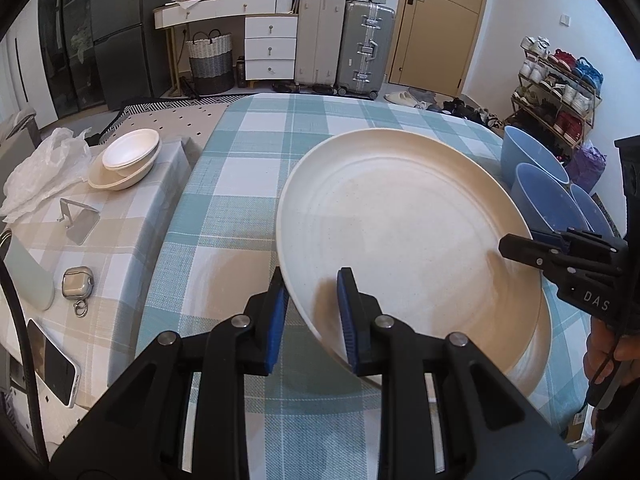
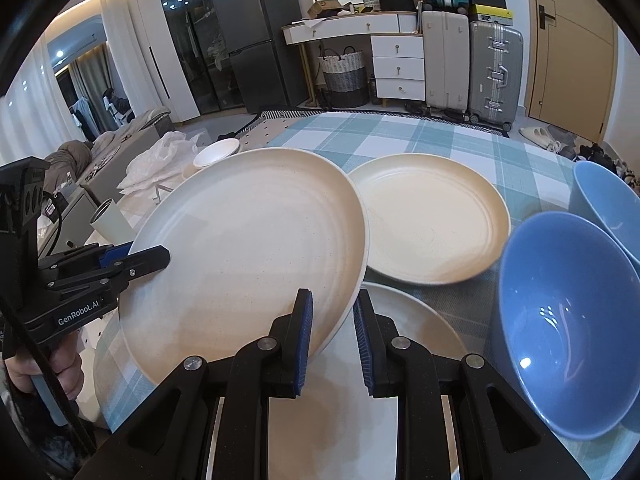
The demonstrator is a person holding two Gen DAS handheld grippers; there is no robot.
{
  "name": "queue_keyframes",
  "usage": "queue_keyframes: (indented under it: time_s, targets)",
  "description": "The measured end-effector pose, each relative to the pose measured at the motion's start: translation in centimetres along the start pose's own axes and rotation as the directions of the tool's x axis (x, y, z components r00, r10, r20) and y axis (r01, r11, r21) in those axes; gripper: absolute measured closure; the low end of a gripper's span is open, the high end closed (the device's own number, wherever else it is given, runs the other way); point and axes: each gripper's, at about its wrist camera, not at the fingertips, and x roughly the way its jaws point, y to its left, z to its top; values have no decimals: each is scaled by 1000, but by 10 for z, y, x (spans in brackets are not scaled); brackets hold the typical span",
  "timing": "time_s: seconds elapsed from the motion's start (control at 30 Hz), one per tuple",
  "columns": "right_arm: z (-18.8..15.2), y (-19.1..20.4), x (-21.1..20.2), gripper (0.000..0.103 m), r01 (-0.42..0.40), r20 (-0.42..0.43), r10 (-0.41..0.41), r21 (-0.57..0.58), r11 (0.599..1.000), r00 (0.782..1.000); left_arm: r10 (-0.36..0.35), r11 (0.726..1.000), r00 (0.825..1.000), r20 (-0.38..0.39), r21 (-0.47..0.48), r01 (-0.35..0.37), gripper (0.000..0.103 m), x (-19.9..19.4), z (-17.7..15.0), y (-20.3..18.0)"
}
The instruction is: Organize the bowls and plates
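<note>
Plate: the big cream plate (image 2: 248, 240) is in the air over the checked table (image 1: 224, 208), tilted, one edge higher.
Left gripper (image 1: 312, 312): pinches the plate's near rim.
Right gripper (image 2: 332, 332): pinches the rim on the other side.
Which way: the plate lies between both grippers, equally near each.
Below: another plate (image 2: 408, 328) sits just under it; a third plate (image 2: 432, 220) lies beside.
Bowls: blue bowls (image 2: 560, 320) stand to the right.

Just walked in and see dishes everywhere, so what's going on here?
A person holds a cream plate off the checked tablecloth, with the left gripper and right gripper both clamped on its rim at opposite sides. Two more cream plates lie on the cloth, blue bowls stand to the right, and white bowls sit stacked on the side table.
</note>
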Motion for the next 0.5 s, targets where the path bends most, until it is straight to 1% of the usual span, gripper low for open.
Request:
queue_keyframes:
  time_s: [0.5]
  targets:
    - [-38, -13, -35, 81, 37, 14, -38, 59, 998, 999, -25, 998, 1000, -17, 60, 26, 82, -9, -22, -40]
